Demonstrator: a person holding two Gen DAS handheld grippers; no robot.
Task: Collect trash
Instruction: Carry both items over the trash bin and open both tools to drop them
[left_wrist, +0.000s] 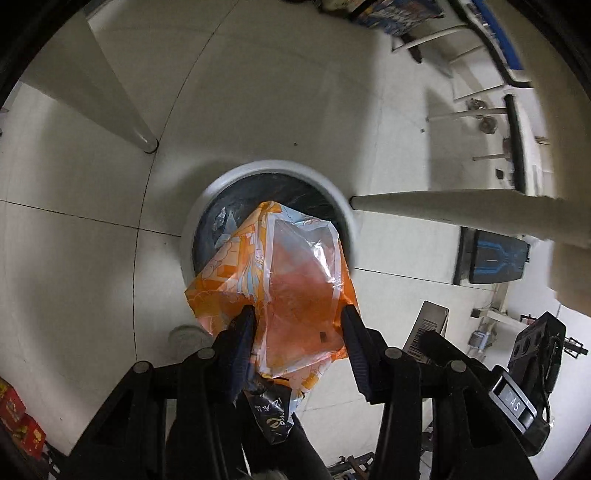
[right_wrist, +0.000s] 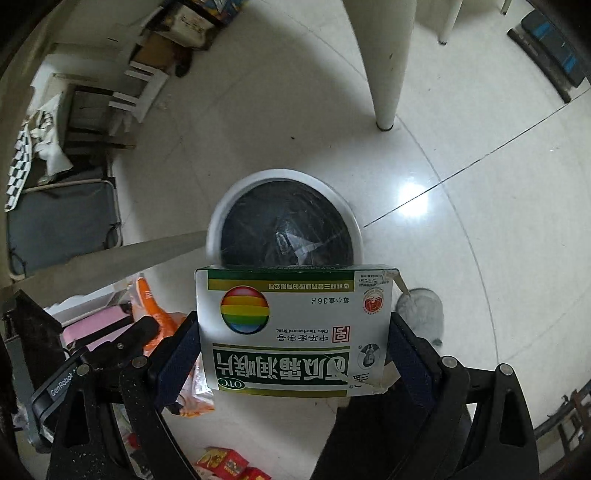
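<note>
A white round trash bin (left_wrist: 334, 194) lined with a black bag stands on the tiled floor; it also shows in the right wrist view (right_wrist: 236, 192). My left gripper (left_wrist: 297, 317) is shut on an orange plastic snack bag (left_wrist: 291, 280), held above the bin's near rim. A black wrapper (left_wrist: 273, 413) hangs below the bag. My right gripper (right_wrist: 293, 325) is shut on a white and green medicine box (right_wrist: 295, 328) with a rainbow ball logo, held just short of the bin. Some clear plastic (right_wrist: 295, 243) lies inside the bin.
White table legs (left_wrist: 122, 92) (right_wrist: 384, 66) stand around the bin. Red boxes (left_wrist: 18, 424) (right_wrist: 225, 463) lie on the floor. A grey slipper (right_wrist: 424, 310) sits right of the box. Cardboard and clutter (right_wrist: 110, 92) fill the far left; a folding bed (right_wrist: 62, 221) lies there.
</note>
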